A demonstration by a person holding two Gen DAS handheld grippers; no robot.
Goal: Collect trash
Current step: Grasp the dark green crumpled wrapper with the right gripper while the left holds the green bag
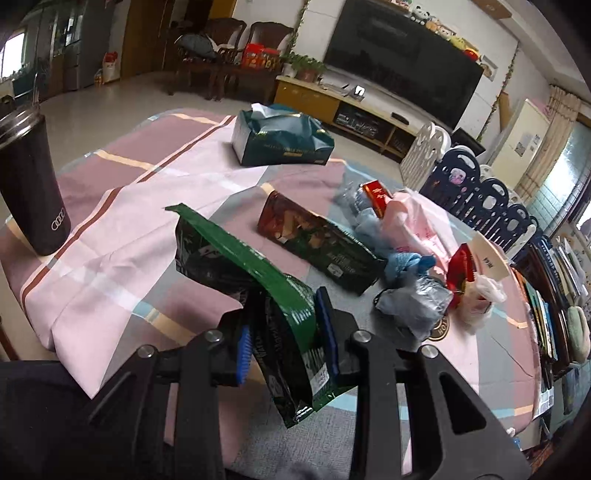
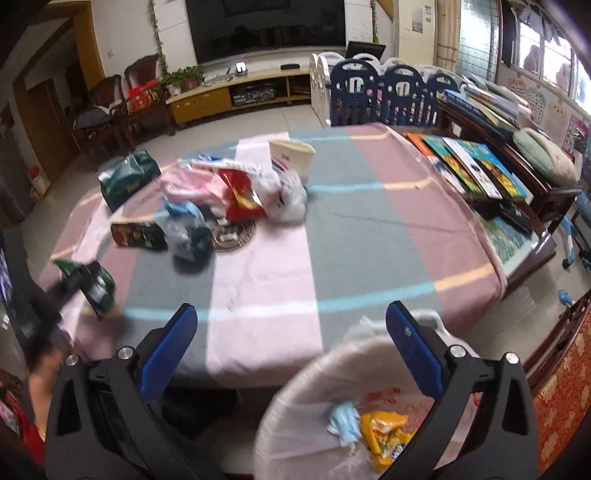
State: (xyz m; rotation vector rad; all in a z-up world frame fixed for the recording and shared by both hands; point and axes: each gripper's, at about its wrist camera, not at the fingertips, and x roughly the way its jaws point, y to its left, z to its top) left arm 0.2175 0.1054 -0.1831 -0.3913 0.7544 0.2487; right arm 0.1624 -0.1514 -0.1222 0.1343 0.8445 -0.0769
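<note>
Between the pads of your left tool point(image 1: 288, 336) a green snack bag point(image 1: 258, 280) is hanging clamped by its middle, off the worktop point(image 1: 122, 236); it is risking slipping; at five o'clock your right tool point(image 2: 291, 350) is gaping empty over the trash bag point(image 2: 317, 387), which is risking sagging shut.

Pale tiled floor point(image 2: 258, 118) — wall TV point(image 2: 266, 26), yellow console point(image 2: 236, 92), daylit windows point(image 2: 554, 48).
</note>
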